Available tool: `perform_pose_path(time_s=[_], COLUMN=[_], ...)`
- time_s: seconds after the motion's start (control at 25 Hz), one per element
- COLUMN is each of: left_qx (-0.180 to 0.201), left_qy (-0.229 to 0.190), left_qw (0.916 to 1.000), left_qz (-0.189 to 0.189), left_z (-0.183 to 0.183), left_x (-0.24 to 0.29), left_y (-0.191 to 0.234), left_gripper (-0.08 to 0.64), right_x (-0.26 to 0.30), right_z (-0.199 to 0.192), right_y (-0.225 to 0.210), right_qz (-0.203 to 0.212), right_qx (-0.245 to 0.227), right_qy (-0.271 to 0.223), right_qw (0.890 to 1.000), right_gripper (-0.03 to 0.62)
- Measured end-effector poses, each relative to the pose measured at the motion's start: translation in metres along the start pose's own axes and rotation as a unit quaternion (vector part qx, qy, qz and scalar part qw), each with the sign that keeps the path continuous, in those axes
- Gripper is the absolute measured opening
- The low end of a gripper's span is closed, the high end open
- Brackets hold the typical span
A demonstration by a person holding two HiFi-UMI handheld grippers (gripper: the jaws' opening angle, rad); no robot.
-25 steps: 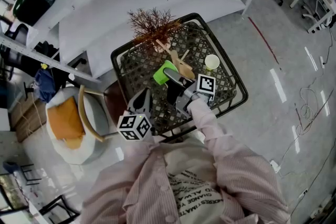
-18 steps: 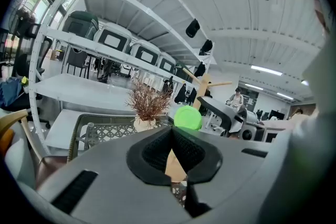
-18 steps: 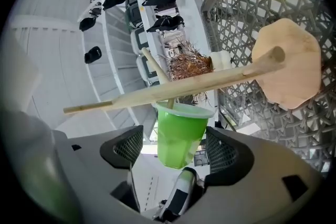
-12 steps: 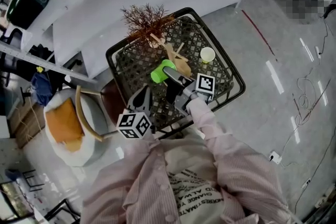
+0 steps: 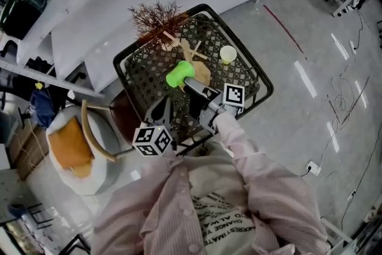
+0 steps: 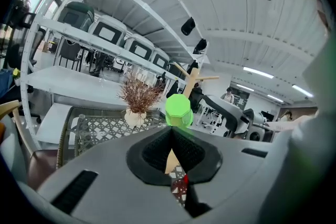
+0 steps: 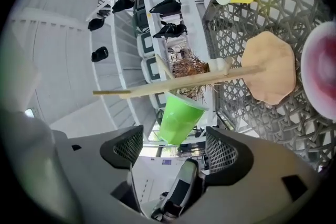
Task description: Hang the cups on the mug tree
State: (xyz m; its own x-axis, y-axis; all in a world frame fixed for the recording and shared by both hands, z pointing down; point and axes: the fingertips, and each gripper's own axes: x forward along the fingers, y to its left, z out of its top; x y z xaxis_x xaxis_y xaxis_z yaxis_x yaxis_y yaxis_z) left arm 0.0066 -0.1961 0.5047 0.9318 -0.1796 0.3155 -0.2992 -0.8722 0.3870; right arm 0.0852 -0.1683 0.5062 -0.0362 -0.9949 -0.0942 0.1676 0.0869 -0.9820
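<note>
A wooden mug tree [image 5: 192,55] stands on the black wire-mesh table [image 5: 262,90]. A green cup [image 5: 179,74] hangs tilted from one of its pegs; in the right gripper view the green cup [image 7: 178,118] hangs under the mug tree's pole [image 7: 199,80]. My right gripper [image 5: 192,85] is open just behind it; its jaws have just been opening, and the cup's base lies between the pads [image 7: 224,150] without touching them. A yellow cup [image 5: 227,54] stands on the mesh to the right. My left gripper [image 5: 162,106] is shut and empty, nearer the table's front.
A vase of dried brown twigs [image 5: 154,16] stands at the table's back left. A pink-red round thing [image 7: 320,71], blurred, fills the right gripper view's right edge. A chair with an orange cushion [image 5: 68,149] sits left of the table. White shelving [image 5: 119,3] runs behind.
The right gripper's jaws have come off the green cup, which stays hanging on the peg. The head view has shifted slightly; the left gripper looks unchanged.
</note>
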Motion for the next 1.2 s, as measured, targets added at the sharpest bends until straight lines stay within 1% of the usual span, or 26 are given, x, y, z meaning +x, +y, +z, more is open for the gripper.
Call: perform_pose_path(time_s=[0.2, 0.32, 0.4, 0.48, 0.6, 0.68, 0.76, 0.84, 1.0, 1.12, 1.2], left_qx=[0.001, 0.002, 0.002, 0.003, 0.005, 0.008, 0.01, 0.01, 0.005, 0.004, 0.001], left_qy=[0.009, 0.017, 0.024, 0.03, 0.041, 0.048, 0.054, 0.061, 0.074, 0.081, 0.084], left_qw=[0.9997, 0.9992, 0.9986, 0.9978, 0.9964, 0.9954, 0.9942, 0.9931, 0.9914, 0.991, 0.9912], left_qz=[-0.022, -0.036, -0.047, -0.058, -0.074, -0.082, -0.092, -0.1, -0.108, -0.106, -0.102], left_z=[-0.008, -0.014, -0.018, -0.023, -0.03, -0.036, -0.042, -0.048, -0.062, -0.067, -0.071], left_x=[-0.001, 0.0, 0.0, 0.001, 0.003, 0.002, 0.003, 0.003, 0.002, -0.001, -0.003], left_y=[-0.01, -0.018, -0.022, -0.027, -0.034, -0.039, -0.044, -0.047, -0.053, -0.054, -0.055], left_gripper=[-0.002, -0.002, -0.002, -0.002, -0.002, -0.002, -0.002, -0.002, -0.002, -0.002, -0.002], right_x=[-0.019, -0.033, -0.042, -0.052, -0.064, -0.071, -0.08, -0.09, -0.11, -0.12, -0.126], right_z=[-0.005, -0.005, -0.005, -0.007, -0.013, -0.015, -0.015, -0.015, -0.012, -0.011, -0.008], right_y=[0.003, 0.002, -0.001, -0.005, -0.004, -0.001, -0.003, -0.007, -0.016, -0.027, -0.033], right_qz=[-0.012, -0.027, -0.047, -0.08, -0.117, -0.134, -0.159, -0.178, -0.204, -0.229, -0.245], right_qx=[-0.04, -0.071, -0.1, -0.136, -0.192, -0.243, -0.282, -0.305, -0.34, -0.368, -0.39], right_qy=[-0.008, -0.02, -0.024, -0.02, -0.012, -0.007, -0.006, -0.015, -0.034, -0.031, -0.028], right_qw=[0.999, 0.997, 0.994, 0.987, 0.974, 0.961, 0.946, 0.935, 0.917, 0.901, 0.887], right_gripper=[0.33, 0.33, 0.33, 0.33, 0.33, 0.33, 0.33, 0.33, 0.329, 0.328, 0.328])
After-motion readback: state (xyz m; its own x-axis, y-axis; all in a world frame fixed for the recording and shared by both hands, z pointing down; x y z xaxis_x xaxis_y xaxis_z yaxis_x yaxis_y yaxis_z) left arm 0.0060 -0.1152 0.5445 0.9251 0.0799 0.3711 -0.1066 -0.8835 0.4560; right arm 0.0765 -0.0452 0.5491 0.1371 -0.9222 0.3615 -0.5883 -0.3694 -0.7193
